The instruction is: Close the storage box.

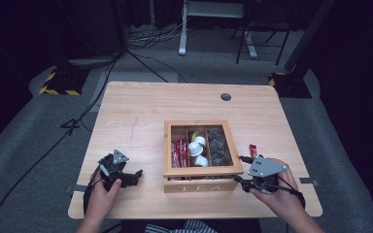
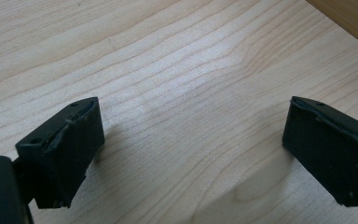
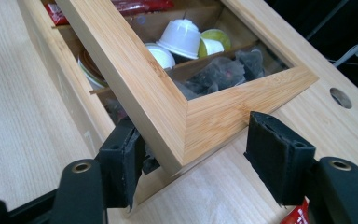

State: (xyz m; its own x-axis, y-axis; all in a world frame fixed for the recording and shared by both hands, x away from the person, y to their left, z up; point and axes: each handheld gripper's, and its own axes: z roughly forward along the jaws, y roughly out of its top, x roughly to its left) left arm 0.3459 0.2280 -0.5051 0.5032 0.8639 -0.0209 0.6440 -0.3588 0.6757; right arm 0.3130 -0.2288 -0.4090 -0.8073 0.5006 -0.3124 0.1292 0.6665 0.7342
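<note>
Grey carpet and dark surroundings frame a pale wooden table (image 1: 141, 111), on which a wooden tea box (image 1: 201, 182) stands near the front edge, its glass-paned lid (image 3: 168, 100) seen raised slightly at one corner in the right gripper view. Three compartments are visible through the lid: red packets (image 1: 178, 153) on the left, white capsules (image 1: 197, 148) in the middle, dark tea bags (image 1: 218, 145) on the right. The right gripper (image 1: 245, 177) is held at the box's front right corner, its jaws set apart around the lid's corner, one under the frame and the other clear of the wood. A red sachet (image 1: 253, 150) lies on the table just beside that gripper. The left gripper (image 1: 136, 177) is held well to the left of the box, low over bare tabletop, with its jaws wide and nothing between them.
</note>
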